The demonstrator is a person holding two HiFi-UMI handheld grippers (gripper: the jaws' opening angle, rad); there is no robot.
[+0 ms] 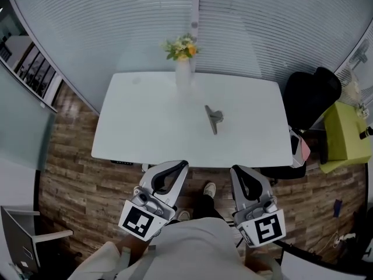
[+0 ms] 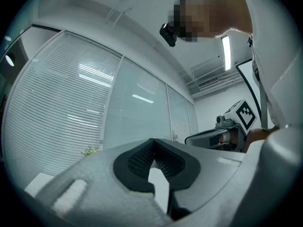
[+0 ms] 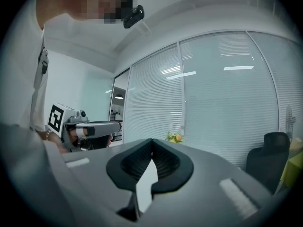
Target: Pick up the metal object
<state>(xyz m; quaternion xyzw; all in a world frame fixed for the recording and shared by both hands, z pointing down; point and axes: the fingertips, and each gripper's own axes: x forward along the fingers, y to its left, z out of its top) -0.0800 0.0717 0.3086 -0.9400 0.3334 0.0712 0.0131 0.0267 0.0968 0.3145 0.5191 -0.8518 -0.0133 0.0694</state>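
Observation:
The metal object (image 1: pixel 213 119), a grey piece with a long handle, lies on the white table (image 1: pixel 145 133) right of centre. Both grippers are held close to the person's body, short of the table's front edge and well away from the object. My left gripper (image 1: pixel 182 165) has its jaws shut with nothing between them, and its own view shows the dark pads meeting at the tip (image 2: pixel 152 142). My right gripper (image 1: pixel 235 170) is likewise shut and empty (image 3: pixel 152 141). Both gripper views look over the table toward the glass wall, and neither shows the object.
A white vase of yellow flowers (image 1: pixel 183 56) stands at the table's far edge. At the right are a black office chair (image 1: pixel 312 95) and a yellow-green box (image 1: pixel 345 134). Blinds behind glass (image 1: pixel 145 22) close off the back. The floor is wood planks (image 1: pixel 76 179).

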